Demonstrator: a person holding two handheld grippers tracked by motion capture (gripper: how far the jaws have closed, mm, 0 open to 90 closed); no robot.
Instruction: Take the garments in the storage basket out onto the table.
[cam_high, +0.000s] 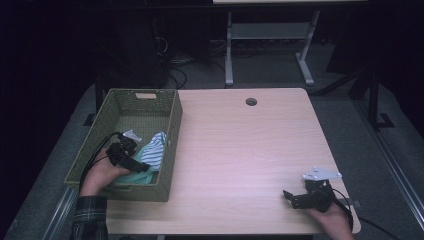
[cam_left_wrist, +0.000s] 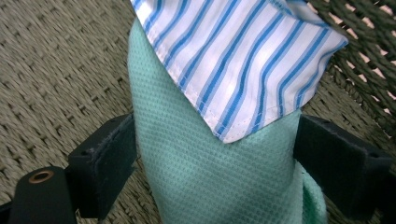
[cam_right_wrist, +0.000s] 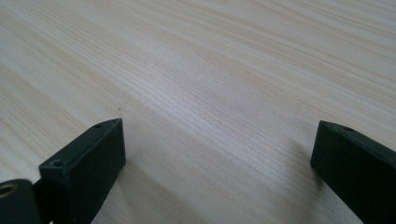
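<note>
Cloths, two, lay in the green woven basket (cam_high: 172, 131) at the surface's (cam_high: 240, 150) left: mint waffle-weave cloth (cam_left_wrist: 210, 172) pinched between left tongs (cam_left_wrist: 215, 158), blue-striped cloth (cam_left_wrist: 243, 56) draped over it; right tongs (cam_right_wrist: 217, 154) spread, idle above bare wood; whether lifting out or setting in could not be told.

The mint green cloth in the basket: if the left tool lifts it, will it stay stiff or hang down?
The mint green cloth will probably hang limp, since it already bunches between the left tool's jaws. It looks light: a thin waffle weave. The striped cloth lying over it may slide off or come along, because nothing shows them joined.
</note>
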